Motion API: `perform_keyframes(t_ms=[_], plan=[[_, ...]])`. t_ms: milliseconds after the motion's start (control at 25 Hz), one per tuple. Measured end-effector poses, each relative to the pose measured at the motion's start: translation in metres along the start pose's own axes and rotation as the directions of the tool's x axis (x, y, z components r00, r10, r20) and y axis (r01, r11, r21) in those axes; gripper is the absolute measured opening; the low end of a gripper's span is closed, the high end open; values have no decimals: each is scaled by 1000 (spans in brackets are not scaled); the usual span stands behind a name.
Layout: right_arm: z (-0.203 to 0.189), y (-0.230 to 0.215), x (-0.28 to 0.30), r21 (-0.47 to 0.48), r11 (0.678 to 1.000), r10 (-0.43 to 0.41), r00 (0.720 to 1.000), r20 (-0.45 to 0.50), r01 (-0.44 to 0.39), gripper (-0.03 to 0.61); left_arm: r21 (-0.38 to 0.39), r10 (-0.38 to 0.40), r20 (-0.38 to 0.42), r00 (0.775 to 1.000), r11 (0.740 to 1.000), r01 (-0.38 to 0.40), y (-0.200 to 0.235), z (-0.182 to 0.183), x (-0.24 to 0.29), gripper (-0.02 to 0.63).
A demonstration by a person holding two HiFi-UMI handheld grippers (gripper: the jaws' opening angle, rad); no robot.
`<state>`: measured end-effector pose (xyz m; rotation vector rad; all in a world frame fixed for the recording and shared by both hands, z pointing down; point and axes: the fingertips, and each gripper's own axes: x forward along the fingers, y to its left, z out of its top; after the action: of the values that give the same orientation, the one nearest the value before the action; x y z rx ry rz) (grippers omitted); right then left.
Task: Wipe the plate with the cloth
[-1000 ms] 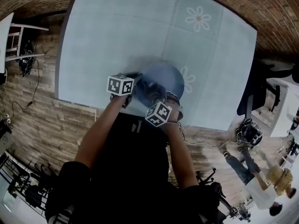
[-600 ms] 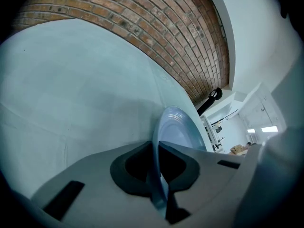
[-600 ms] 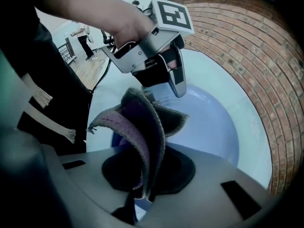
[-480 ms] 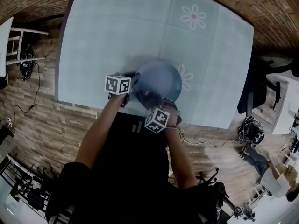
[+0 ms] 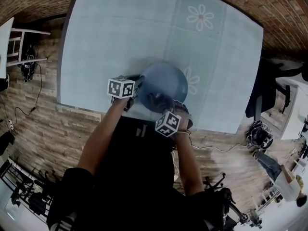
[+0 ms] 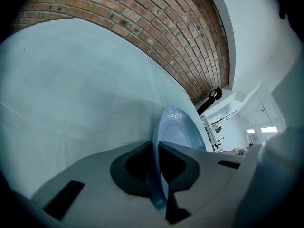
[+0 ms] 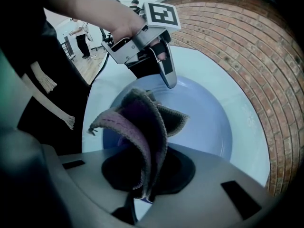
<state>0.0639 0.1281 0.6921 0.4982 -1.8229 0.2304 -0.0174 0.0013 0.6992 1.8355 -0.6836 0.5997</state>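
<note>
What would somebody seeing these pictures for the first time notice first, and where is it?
The blue plate stands out first, close to the person's edge of the table, with its rim pinched in the left tongs. Next is the purple-grey knitted cloth, gripped in the right tongs and bunched over the plate. A white daisy print marks the far side of the pale tabletop.
</note>
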Motion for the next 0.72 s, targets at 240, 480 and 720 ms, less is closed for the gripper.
perform_keyframes(t_ms=[240, 480, 720], plan=[[0, -28, 4, -21, 1000, -16, 1000, -9, 16, 58, 3, 4, 0, 1000, 1000, -4, 0, 1, 3, 46], [14, -63, 10, -58, 997, -54, 999, -2, 54, 58, -3, -4, -4, 1000, 1000, 4, 0, 1, 2, 46], [23, -96, 15, -51, 995, -87, 996, 11, 87, 58, -6, -6, -14, 1000, 1000, 6, -1, -1, 2, 46]])
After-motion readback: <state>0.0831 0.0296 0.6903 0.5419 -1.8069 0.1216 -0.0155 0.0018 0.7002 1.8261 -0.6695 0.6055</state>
